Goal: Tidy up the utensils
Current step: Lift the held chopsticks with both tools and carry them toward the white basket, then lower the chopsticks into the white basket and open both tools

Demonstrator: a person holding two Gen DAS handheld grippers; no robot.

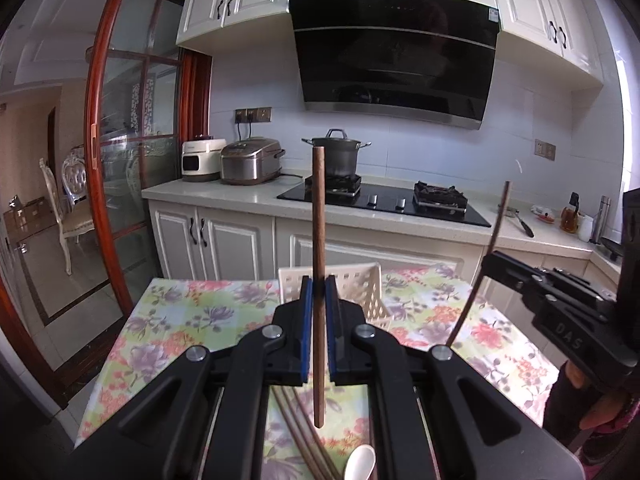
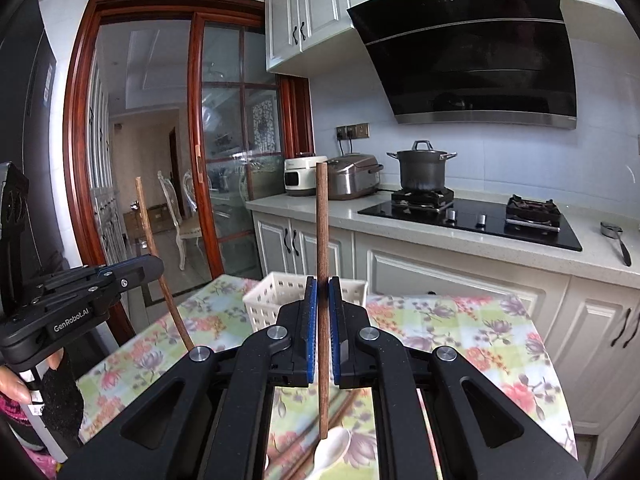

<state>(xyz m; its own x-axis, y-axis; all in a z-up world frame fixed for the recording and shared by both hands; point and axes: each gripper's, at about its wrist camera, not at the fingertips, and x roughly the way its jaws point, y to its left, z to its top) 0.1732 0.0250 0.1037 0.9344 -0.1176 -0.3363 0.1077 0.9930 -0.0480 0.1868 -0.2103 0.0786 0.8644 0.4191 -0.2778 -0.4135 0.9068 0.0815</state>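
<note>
In the left wrist view my left gripper [image 1: 319,283] is shut on a brown wooden chopstick [image 1: 319,208] that stands upright above the flowered table [image 1: 192,320]. To its right, my right gripper [image 1: 491,259] pinches a second chopstick [image 1: 500,220], which leans slightly. The right wrist view shows that right gripper [image 2: 322,283] shut on its upright chopstick [image 2: 322,220], with the left gripper [image 2: 157,267] and its stick [image 2: 146,216] at the left. A white slotted basket [image 1: 362,280] [image 2: 272,294] stands on the table just beyond both grippers. Several chopsticks [image 1: 298,436] and a white spoon [image 1: 360,462] [image 2: 332,446] lie below.
Behind the table runs a counter [image 1: 224,196] with white cabinets, a black gas hob [image 1: 384,200], a lidded pot [image 1: 338,154] and two rice cookers [image 1: 250,160]. A red-framed glass sliding door [image 1: 116,140] is at the left. A person's hand [image 2: 16,384] holds the left gripper's handle.
</note>
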